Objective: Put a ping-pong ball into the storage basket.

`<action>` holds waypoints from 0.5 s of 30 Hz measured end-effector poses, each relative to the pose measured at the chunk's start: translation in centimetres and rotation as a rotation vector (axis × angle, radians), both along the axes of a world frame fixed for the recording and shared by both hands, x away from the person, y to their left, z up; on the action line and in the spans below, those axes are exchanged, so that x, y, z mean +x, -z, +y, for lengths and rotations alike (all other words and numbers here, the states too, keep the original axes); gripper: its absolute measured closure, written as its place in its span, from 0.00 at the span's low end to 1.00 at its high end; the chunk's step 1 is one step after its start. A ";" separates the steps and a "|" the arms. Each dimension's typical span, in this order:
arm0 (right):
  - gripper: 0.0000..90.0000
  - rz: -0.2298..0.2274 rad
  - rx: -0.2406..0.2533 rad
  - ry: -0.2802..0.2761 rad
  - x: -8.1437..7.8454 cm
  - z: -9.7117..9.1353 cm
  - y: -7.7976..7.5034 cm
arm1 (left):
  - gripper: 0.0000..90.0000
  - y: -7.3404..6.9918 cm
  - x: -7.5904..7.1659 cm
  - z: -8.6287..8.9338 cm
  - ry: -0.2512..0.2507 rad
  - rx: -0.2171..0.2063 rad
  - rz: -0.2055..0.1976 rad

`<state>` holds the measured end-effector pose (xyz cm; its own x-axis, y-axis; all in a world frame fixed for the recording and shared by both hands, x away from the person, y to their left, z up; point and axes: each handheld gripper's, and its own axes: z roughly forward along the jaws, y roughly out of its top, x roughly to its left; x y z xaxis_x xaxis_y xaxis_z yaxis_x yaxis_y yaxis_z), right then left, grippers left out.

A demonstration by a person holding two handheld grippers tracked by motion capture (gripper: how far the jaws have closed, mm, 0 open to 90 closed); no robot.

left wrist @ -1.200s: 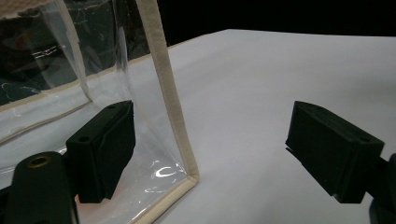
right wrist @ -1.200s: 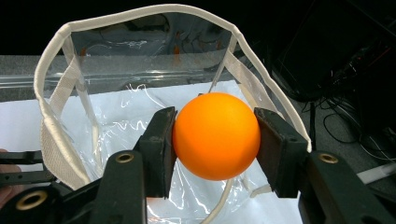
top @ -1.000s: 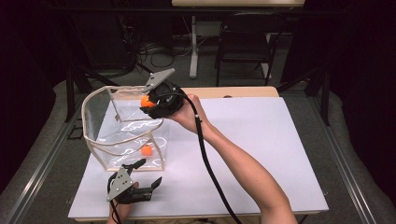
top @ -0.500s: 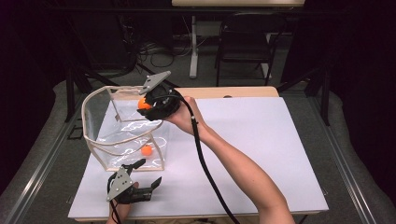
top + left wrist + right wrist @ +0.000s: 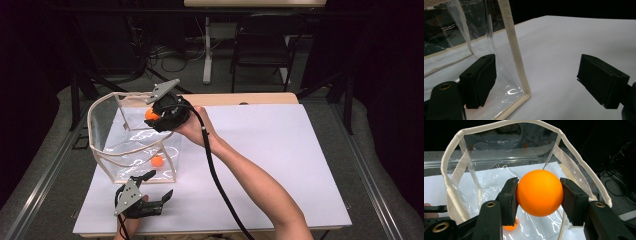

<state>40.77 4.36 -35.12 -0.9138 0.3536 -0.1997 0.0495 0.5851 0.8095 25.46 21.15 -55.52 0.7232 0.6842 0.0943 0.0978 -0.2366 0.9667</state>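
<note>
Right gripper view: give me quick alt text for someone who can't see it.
The right gripper clamps an orange ball between its two black jaws, above the open top of a clear plastic bag with cream trim. A second orange ball lies on the bag's floor, partly hidden behind one jaw.

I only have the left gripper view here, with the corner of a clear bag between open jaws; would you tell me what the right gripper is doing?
Observer: The right gripper is shut on an orange ball, above the clear bag's open top.
Operator: Thank you. Is anything inside the bag?
Observer: Yes, a second orange ball lies on its bottom.
Operator: And where is my left gripper?
Observer: The left gripper sits open at the bag's near corner.
</note>
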 end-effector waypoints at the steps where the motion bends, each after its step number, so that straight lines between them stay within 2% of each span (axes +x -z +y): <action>1: 0.57 0.000 -0.001 -0.001 0.0 0.0 0.1 | 0.17 0.0 0.0 0.0 0.000 0.000 0.000; 15: 0.57 0.022 -0.013 -0.002 0.2 0.9 0.8 | 0.17 0.0 0.0 0.0 0.002 0.002 0.000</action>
<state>40.97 5.26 -35.91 -0.9188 0.3493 -0.1840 0.0664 0.5960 0.8002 25.47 21.16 -55.52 0.7245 0.6827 0.0957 0.0977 -0.2390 0.9661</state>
